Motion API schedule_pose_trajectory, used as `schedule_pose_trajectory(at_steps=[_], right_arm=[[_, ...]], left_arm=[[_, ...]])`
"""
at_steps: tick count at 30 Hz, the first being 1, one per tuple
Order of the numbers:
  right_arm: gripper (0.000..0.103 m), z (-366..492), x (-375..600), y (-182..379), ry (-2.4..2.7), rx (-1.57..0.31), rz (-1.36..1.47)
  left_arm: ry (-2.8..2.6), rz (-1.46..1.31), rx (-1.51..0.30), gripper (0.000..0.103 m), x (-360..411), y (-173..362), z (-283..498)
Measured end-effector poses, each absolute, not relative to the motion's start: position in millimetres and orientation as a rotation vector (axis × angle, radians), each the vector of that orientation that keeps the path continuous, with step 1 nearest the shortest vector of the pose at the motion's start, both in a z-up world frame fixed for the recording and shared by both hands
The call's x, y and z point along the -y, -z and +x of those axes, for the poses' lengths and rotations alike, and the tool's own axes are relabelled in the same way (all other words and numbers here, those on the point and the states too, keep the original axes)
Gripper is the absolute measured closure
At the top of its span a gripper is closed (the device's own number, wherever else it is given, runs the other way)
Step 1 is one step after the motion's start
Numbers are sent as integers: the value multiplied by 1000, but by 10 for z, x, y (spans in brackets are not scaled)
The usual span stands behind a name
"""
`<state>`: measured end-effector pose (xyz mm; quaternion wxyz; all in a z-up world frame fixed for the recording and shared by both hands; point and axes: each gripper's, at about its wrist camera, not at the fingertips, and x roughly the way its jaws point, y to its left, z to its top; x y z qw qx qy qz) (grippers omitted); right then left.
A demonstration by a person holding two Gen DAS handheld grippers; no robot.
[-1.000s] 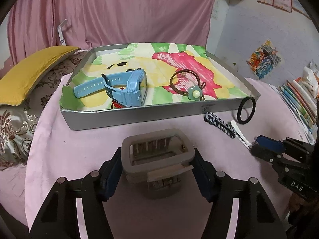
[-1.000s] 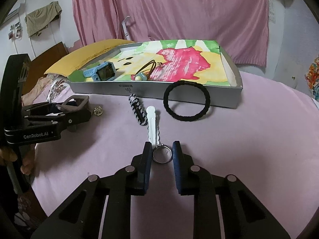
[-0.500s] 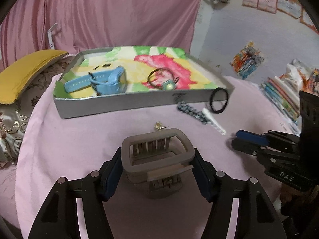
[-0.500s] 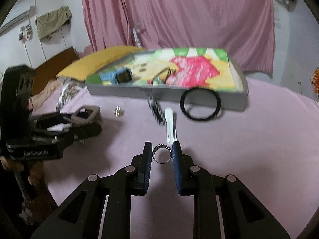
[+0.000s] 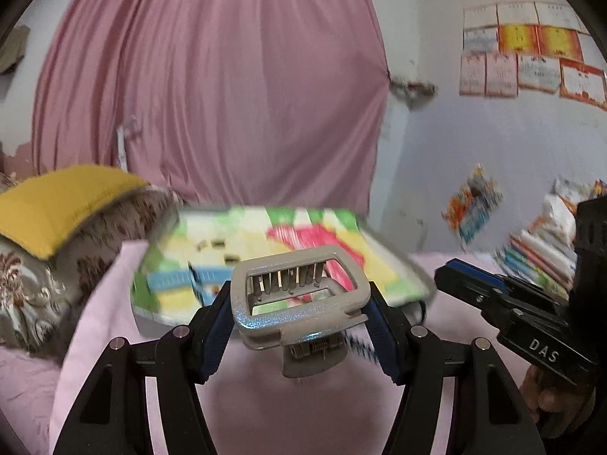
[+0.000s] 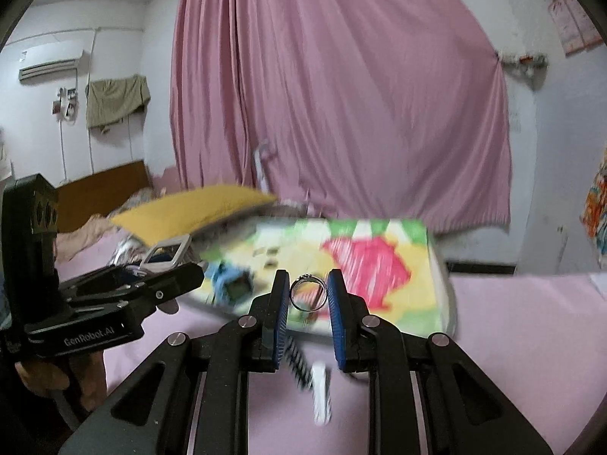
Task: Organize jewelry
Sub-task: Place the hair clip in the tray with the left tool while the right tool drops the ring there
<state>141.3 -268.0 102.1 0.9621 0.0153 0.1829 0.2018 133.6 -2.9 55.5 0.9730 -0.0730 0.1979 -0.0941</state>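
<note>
left claw (image 5: 299,314) is clamped on the grey hair clip (image 5: 299,303), held in the air at 6 o'clock of the patterned tray (image 5: 159,314); right claw (image 6: 307,295) pinches the small ring (image 6: 308,292) by its edges, also aloft before the tray. the ring's thin round band offers little purchase, so a tilt or a jolt could likely let it slip and roll off across the pink bed cover (image 6: 512,322). the clip, gripped by its sides, could twist as it is lowered.

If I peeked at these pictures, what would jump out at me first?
Probably the big pink curtain filling the back wall. Then the grey hair claw clip pinched in the left tool, and the tiny silver ring pinched in the right tool, both lifted in front of the colourful tray.
</note>
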Motion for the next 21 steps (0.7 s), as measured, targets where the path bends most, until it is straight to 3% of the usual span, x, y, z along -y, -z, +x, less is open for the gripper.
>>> schedule_pose_trajectory(at_steps=[11,21], right_arm=[[85,1645,2642,-1107,-323,-245,-18],[85,2022,2663,-967,-309,-385,25]], left_arm=[[125,-98,-307,41,109,-604,1744],[136,-73,-437,41,210,-529,2147]])
